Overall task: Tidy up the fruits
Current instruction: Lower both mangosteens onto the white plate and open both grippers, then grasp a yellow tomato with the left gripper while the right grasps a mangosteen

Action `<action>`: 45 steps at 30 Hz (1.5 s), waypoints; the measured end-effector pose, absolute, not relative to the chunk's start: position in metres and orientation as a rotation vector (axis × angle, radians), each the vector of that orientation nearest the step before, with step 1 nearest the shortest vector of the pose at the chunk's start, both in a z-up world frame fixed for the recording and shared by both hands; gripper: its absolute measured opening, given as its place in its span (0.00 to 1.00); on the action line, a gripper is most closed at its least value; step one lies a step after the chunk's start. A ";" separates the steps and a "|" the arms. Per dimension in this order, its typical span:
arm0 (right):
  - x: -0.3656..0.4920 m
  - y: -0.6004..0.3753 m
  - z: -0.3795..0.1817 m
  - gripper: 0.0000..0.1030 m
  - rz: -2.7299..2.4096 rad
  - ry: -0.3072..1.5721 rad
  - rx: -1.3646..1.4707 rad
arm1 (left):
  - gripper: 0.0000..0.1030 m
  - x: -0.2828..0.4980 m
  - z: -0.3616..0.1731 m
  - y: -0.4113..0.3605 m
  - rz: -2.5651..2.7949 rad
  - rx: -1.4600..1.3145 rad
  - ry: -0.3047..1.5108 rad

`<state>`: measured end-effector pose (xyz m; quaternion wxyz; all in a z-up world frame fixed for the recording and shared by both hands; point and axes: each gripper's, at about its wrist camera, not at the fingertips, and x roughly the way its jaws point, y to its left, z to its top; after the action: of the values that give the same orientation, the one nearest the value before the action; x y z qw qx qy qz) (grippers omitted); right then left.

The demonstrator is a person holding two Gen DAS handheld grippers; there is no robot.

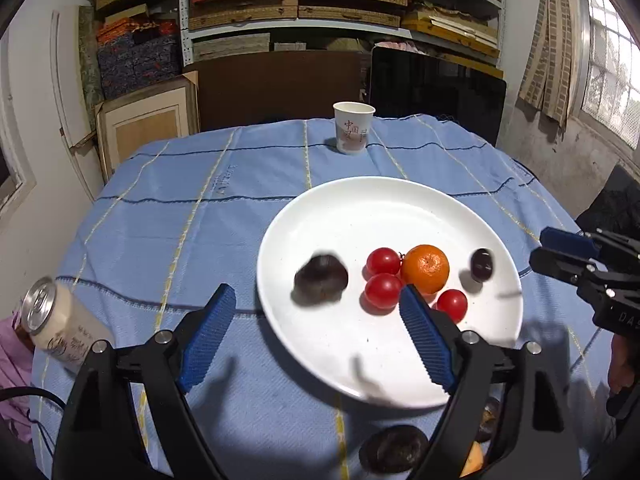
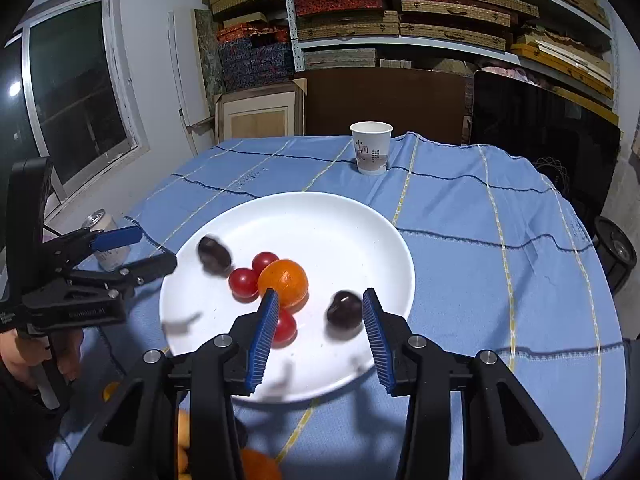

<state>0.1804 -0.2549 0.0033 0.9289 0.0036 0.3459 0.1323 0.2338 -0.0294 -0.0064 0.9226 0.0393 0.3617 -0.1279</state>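
Jaws of both grippers stood wide, holding nothing. Right gripper (image 2: 320,334) hovered low over white plate (image 2: 340,216), dark plum (image 2: 345,309) blurred between its blue pads. Likely light, smooth, apt to roll; best pinched gently across the middle. Left gripper (image 1: 316,328) hung just above the plate's near rim, beside cherry tomatoes (image 1: 383,290) and mandarin (image 1: 425,268).

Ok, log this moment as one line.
left gripper: open, empty | right gripper: open, empty | white plate: orange, three tomatoes, two blurred dark fruits | more fruit near table edge, off plate
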 end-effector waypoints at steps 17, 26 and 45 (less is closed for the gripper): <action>0.022 -0.250 -0.037 0.42 0.341 0.782 0.035 | 0.83 0.095 -0.057 0.000 -0.326 0.180 0.831; 0.003 -0.248 -0.038 0.42 0.333 0.783 0.058 | 0.83 0.105 -0.069 -0.010 -0.282 0.190 0.874; 0.021 -0.230 -0.056 0.42 0.291 0.860 -0.032 | 0.37 0.110 -0.064 0.018 -0.351 -0.041 0.834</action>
<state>0.0206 -0.2298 -0.0557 0.8986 -0.0155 0.4153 0.1408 0.1099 0.0183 -0.0644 0.8992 -0.0197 0.4030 -0.1693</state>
